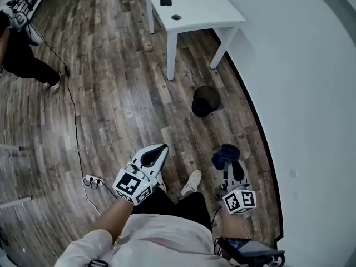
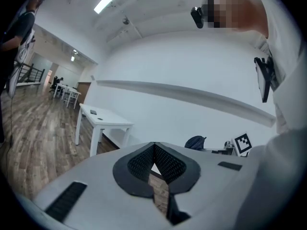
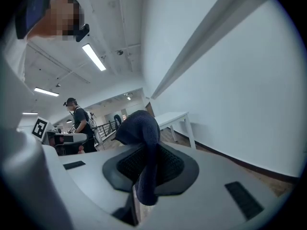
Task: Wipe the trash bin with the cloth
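Standing well apart from the trash bin (image 1: 205,100), which sits on the floor near the white desk (image 1: 194,7), the person has the dark cloth (image 1: 225,154) clenched in the right gripper (image 1: 228,163). The left gripper (image 1: 157,153) is closed on nothing. I'd step closer, crouch, and press the cloth's bunched end flat against the rim.

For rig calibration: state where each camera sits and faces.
Head view: on the person's head, looking steeply down at trash bin and table; shows a forearm, legs, left tool, right tool holding cloth.
Left gripper view: on the left tool, facing wall and table past its shut jaws; the person's torso at right.
Right gripper view: on the right tool, looking along the wall over the clamped cloth; the person's body at left.
All three share table and cloth.
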Demonstrator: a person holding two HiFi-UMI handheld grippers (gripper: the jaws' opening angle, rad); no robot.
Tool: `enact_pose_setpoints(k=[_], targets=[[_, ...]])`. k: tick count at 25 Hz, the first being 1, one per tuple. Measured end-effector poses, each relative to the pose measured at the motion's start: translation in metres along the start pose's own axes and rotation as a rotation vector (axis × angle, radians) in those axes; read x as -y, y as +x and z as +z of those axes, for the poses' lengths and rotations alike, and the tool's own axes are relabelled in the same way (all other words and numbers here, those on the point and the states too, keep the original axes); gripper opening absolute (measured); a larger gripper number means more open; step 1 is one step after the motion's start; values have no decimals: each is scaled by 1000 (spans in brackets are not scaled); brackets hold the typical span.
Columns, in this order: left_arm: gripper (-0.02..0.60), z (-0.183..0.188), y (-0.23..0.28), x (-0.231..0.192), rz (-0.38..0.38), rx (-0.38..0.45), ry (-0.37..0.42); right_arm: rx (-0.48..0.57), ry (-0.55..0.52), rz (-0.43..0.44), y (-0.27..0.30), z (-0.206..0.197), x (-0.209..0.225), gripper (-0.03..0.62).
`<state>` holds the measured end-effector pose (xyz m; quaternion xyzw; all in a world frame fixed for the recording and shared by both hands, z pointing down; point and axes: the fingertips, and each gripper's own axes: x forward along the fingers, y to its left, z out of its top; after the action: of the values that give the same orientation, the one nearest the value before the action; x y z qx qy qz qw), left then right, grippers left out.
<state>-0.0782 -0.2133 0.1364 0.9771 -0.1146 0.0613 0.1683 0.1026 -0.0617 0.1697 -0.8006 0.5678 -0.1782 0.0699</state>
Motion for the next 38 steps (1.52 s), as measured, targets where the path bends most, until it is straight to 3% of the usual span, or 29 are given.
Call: enact_pose_setpoints(k=[6,12,21,25,31,38], targets=[[9,48,-28,38,-79,47,57,76,-85,25,-46,51,-45,58],[9,65,-50,93,-100,73,102,110,-100,31,-102,70,-47,58],[9,40,-86,252,-134,85,142,116,-122,45,-249,79,-8,58],[9,27,-104,302,-127,66,135,111,-106,42,-304,78,12,58],[9,27,-125,334,-142,55,156,114,-78,0,-348,74,17,58],[9,31,-163,322,-158,67,148,132,-84,-32,-365,70,-29,58]])
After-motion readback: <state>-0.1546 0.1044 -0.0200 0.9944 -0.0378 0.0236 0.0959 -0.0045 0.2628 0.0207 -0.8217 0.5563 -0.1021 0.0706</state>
